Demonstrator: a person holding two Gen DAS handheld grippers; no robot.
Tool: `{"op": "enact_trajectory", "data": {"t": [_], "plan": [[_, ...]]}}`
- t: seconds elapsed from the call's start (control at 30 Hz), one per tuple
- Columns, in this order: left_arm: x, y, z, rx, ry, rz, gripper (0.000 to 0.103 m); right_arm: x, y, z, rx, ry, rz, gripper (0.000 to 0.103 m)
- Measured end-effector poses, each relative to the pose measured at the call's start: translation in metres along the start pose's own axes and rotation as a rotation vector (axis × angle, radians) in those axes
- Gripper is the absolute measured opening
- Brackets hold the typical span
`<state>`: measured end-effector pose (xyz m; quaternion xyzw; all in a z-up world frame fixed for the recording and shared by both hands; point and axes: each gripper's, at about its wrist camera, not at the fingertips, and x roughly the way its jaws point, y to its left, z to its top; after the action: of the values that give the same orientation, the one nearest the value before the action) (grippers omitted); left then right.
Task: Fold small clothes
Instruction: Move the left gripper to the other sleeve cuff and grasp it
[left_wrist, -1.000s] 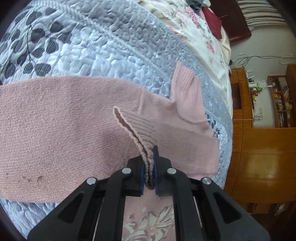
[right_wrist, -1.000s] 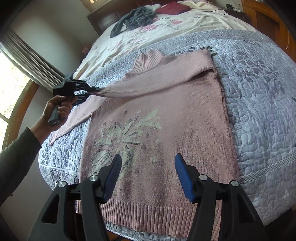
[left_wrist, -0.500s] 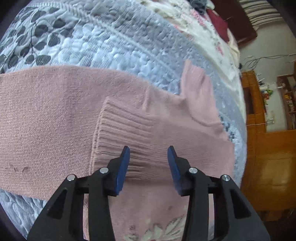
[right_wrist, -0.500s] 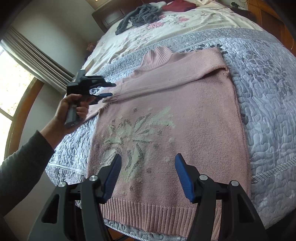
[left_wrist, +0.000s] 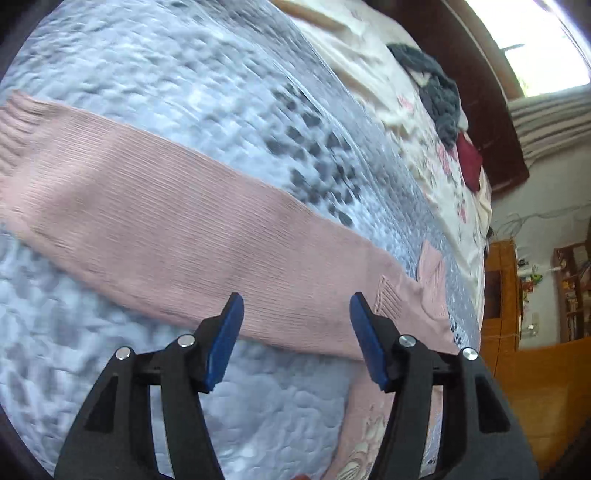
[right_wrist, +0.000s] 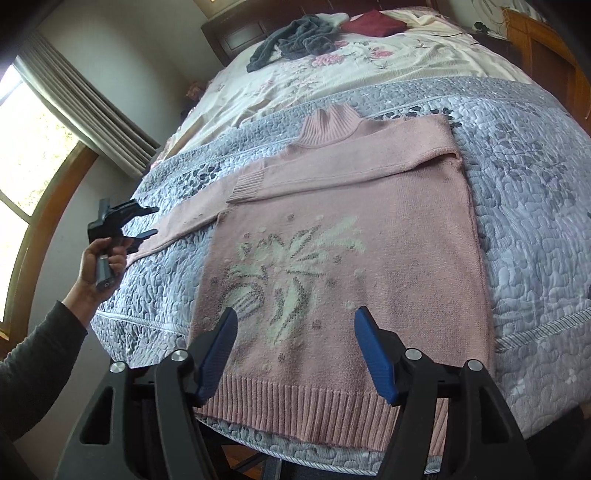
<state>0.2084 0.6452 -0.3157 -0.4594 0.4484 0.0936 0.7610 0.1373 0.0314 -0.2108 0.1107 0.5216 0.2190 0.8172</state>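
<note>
Sweater: lies flat, front up, on the quilted bed, hem at the near edge.
Folded sleeve: already laid across the chest, cuff near the far shoulder.
Loose sleeve: stretched out straight on the quilt, away from the body.
Left gripper: jaws spread wide, holding nothing, hovering just above the loose sleeve.
Right gripper: jaws released, empty, above the lower front near the hem.
Step, as I judge it: fold the loose sleeve in across the chest.
How to do it well: pinch at its cuff, not mid-sleeve; lift little, carry it over level, lay it along the folded sleeve.
Risk: dragging shifts the body and wrinkles it; the right gripper could pin the hem.
</note>
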Motion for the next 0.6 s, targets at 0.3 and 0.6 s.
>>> {"op": "enact_trajectory", "data": {"t": [0.3, 0.6], "plan": [[-0.122, 0.176, 0.034, -0.38, -0.255, -0.017, 0.06, 0.014, 0.053, -0.007, -0.08, 0.039, 0.014, 0.066], [-0.098, 0.202, 0.054, -0.427, -0.235, 0.029, 0.061, 0.018, 0.082, -0.006, -0.124, 0.058, 0.002, 0.066]]}}
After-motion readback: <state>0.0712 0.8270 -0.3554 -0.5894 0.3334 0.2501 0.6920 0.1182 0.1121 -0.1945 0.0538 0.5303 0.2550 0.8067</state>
